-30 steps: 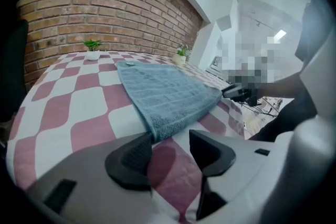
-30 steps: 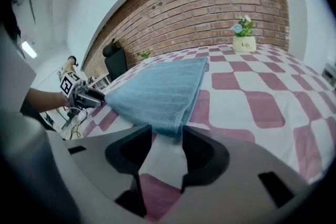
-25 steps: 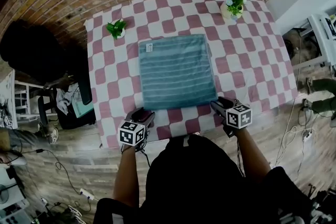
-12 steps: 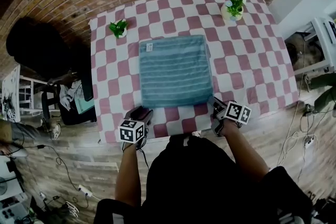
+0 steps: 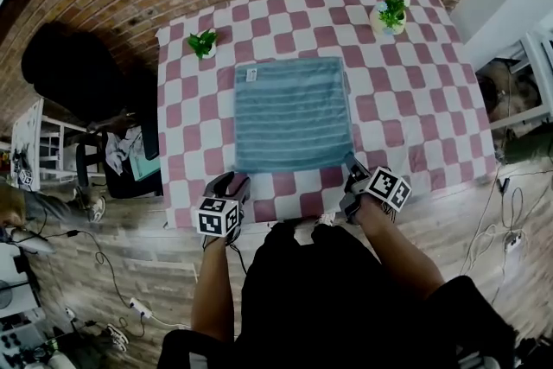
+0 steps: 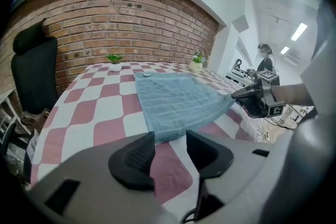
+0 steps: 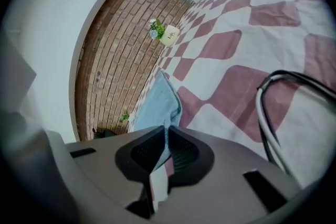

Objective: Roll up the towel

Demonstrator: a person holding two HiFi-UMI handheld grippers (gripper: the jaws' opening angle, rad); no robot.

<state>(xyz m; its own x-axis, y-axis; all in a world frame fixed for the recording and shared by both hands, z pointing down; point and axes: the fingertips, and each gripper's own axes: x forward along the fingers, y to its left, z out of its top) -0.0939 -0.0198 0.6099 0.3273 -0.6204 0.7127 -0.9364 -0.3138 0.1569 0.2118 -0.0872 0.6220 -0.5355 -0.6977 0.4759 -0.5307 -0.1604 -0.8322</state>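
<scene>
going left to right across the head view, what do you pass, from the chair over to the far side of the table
black office chair → small green plant → blue towel → flowering plant in a pale pot

Teal-grey striped towel (image 5: 292, 112): spread flat, unrolled, square to middle of checkered table (image 5: 415, 99). Small white label (image 5: 251, 75) at corner far left on table. Corner near right on table pinched in right gripper (image 5: 350, 162), jaws just closed on it.
</scene>
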